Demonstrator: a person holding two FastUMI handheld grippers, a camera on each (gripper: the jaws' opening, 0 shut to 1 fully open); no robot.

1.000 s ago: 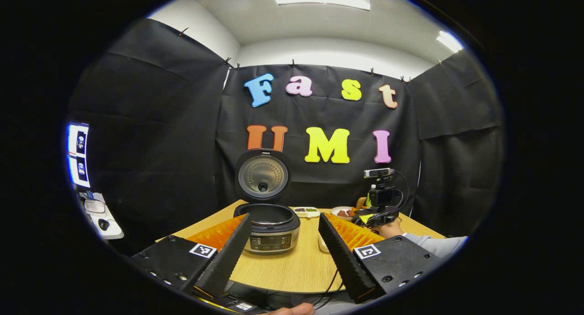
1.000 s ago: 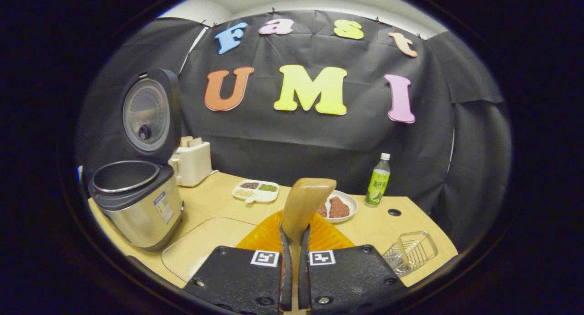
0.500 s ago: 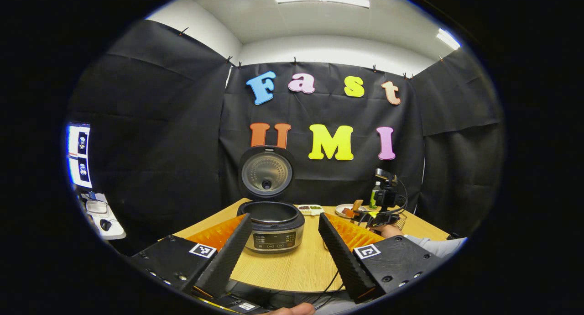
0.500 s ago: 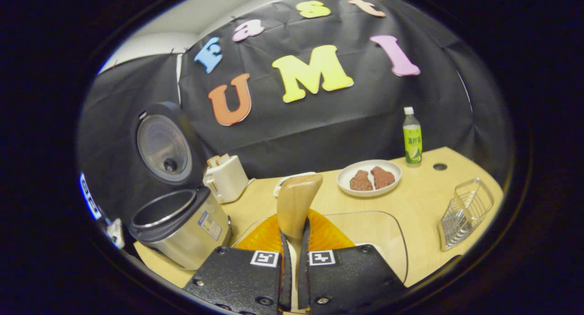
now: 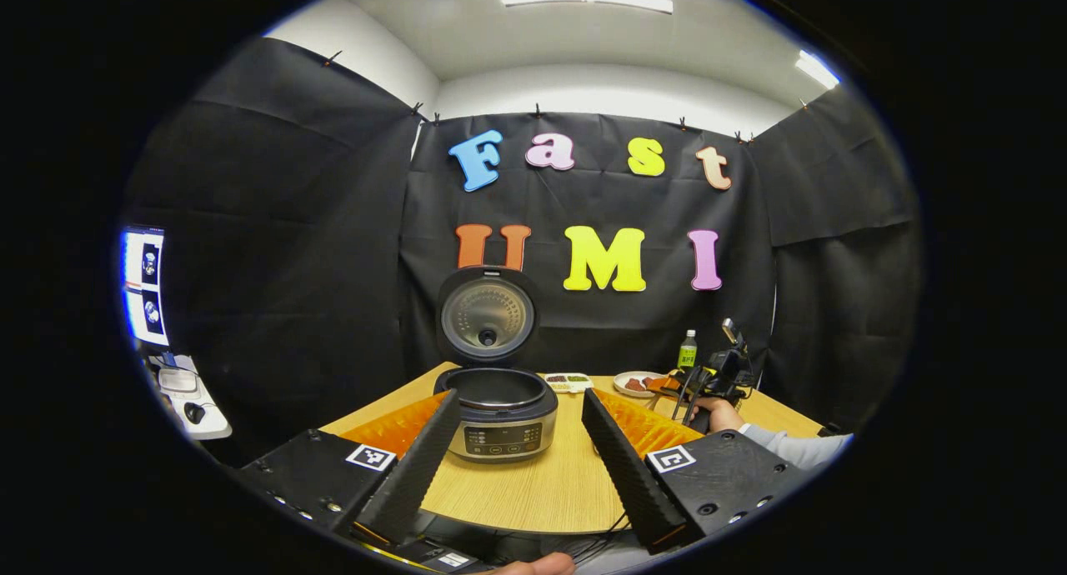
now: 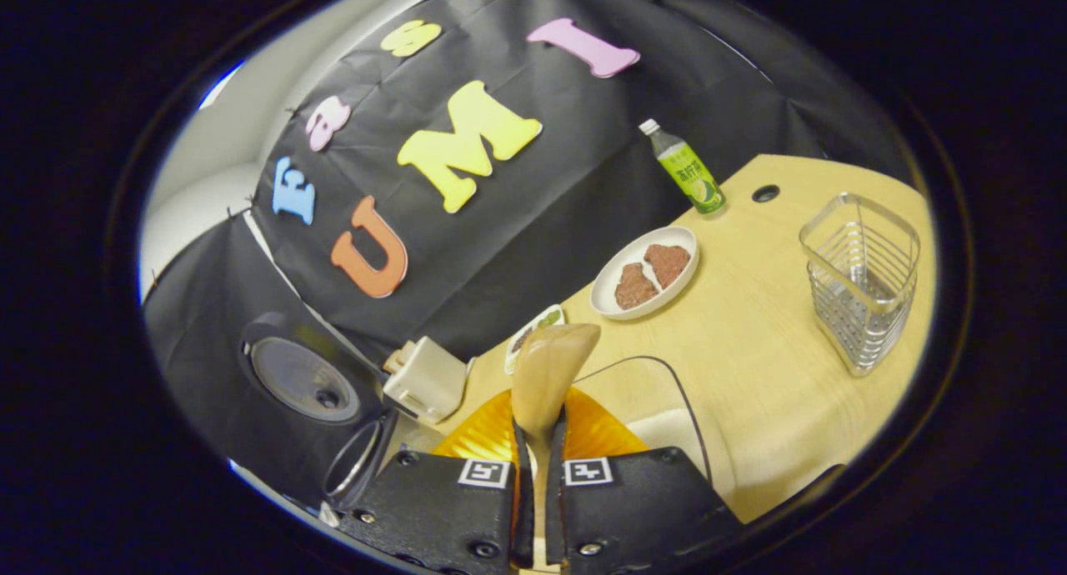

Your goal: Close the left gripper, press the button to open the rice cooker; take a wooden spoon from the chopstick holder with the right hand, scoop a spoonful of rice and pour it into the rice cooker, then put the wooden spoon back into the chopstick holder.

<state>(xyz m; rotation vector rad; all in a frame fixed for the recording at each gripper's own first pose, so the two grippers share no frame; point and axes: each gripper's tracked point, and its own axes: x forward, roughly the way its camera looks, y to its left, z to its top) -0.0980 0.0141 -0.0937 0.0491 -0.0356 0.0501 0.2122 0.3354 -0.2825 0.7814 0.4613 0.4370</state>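
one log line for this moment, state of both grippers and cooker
left hand-held gripper: open, idle | right hand-held gripper: shut on wooden spoon | rice cooker: lid up | chopstick holder: no spoon inside

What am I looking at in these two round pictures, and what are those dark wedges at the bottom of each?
No robot arm here: a person holds a hand-held gripper in each hand, and a fisheye camera rides on each, looking along its two fingers. Those fingers are the wedges.

In the left gripper view, the left hand-held gripper is spread open above the wooden table, facing a rice cooker whose lid stands up. Farther right, the person's hand holds the other gripper.

The right gripper view is tilted. There the right hand-held gripper is shut on a wooden spoon; I cannot tell if the bowl holds rice. On the table lie a plate with two brown pieces of food, a green bottle, a wire chopstick holder, a white toaster and a small divided dish.
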